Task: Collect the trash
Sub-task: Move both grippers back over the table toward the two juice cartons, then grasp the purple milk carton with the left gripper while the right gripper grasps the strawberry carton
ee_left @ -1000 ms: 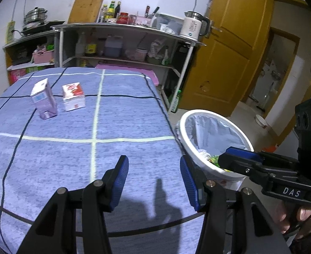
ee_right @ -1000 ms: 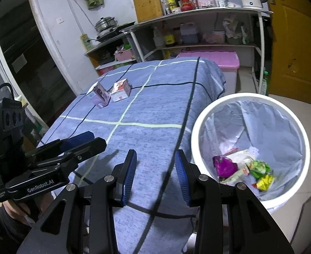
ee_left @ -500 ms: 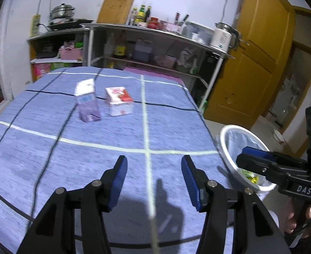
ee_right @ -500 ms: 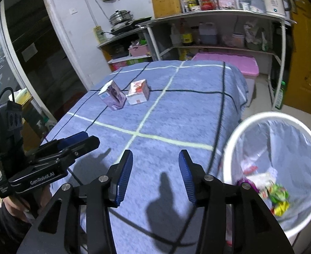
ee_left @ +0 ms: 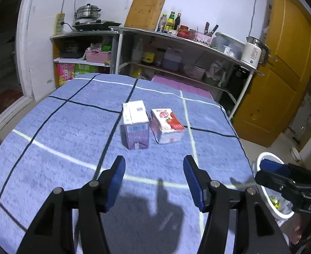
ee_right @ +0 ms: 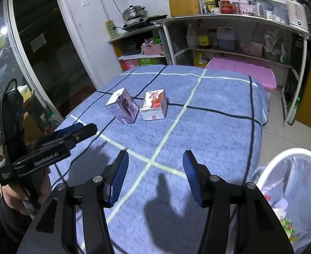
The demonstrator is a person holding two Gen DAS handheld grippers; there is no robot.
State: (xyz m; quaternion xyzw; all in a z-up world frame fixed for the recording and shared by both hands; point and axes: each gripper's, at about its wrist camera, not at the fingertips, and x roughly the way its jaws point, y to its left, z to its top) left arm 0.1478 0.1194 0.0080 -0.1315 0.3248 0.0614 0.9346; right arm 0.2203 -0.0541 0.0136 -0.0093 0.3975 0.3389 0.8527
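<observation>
Both grippers have swung away from the trash bin (ee_right: 291,192) toward the purple carton (ee_left: 136,124) and red carton (ee_left: 166,126), side by side on the blue tablecloth (ee_left: 60,139). Left gripper (ee_left: 154,182) and right gripper (ee_right: 155,176) gape wide, holding nothing.

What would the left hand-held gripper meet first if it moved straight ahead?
Probably the purple carton. The left hand-held gripper is open, with bare tablecloth between; depth is uncertain.

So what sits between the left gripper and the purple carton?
Only bare blue cloth between the left gripper and the purple carton, per the left wrist view.
</observation>
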